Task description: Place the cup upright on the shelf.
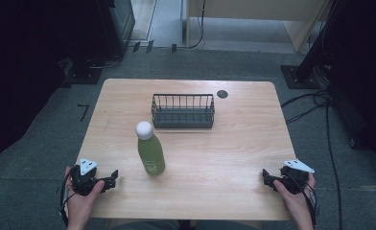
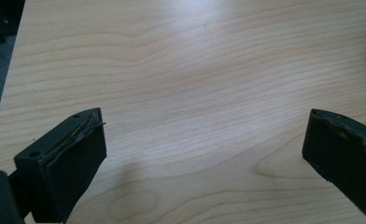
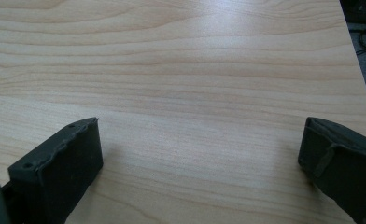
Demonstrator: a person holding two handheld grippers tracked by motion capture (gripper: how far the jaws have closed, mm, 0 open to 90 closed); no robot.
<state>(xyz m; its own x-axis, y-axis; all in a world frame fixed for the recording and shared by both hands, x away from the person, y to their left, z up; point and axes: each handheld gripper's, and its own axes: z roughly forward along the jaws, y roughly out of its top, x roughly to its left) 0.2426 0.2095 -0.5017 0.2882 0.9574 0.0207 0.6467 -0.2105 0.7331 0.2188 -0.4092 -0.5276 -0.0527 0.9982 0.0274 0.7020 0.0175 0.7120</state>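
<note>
Centrally, the green bottle (image 1: 151, 154) stood upright on the tabletop (image 1: 224, 158) before the basket (image 1: 182, 111), probably rigid, smooth and top-heavy, best gripped mid-body, while the left hand-held gripper (image 1: 110, 178) and right hand-held gripper (image 1: 268, 180) rested wide apart, empty.

Each black tool (image 1: 113, 178) carries a grey three-cornered plate (image 1: 87, 166) and trailing cable (image 1: 63, 201).
</note>
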